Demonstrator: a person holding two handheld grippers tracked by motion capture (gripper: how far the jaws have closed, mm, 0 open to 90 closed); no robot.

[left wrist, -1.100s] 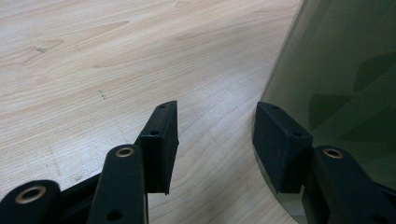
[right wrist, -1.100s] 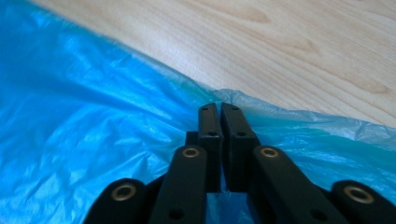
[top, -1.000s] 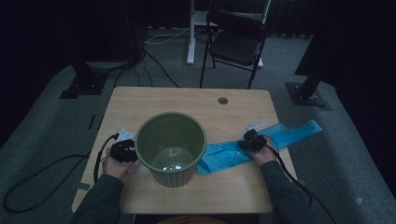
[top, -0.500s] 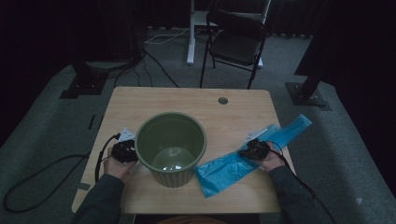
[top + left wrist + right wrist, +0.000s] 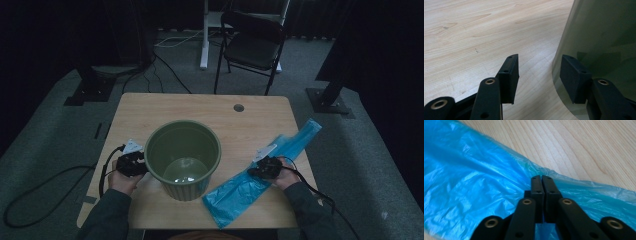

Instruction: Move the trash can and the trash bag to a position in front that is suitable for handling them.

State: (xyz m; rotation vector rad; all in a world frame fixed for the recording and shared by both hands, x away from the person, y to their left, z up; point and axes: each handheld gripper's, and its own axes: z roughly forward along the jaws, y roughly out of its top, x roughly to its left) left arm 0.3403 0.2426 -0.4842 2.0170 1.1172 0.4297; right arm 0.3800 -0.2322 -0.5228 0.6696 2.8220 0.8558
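Observation:
A green plastic bucket (image 5: 182,155) stands upright in the middle of the wooden table (image 5: 200,110). My left gripper (image 5: 132,164) sits at its left side near the base; in the left gripper view this left gripper (image 5: 540,60) is open, its right jaw against the bucket wall (image 5: 604,37) and bare wood between the pads. A long blue plastic bag (image 5: 240,192) lies diagonally to the bucket's right. My right gripper (image 5: 260,170) rests on its middle. The right gripper (image 5: 541,178) has just been opening, but its pads still stand together, pinching a fold of the bag film (image 5: 474,182).
A small round hole (image 5: 238,107) is in the table's far side. The bag's far end hangs past the right table edge. A black folding chair (image 5: 255,45) stands behind the table. Cables trail from both grippers, the left one down to the floor.
My right gripper has drawn back toward the near edge with the bag, which now lies more steeply diagonal. The left gripper and the bucket have stayed put.

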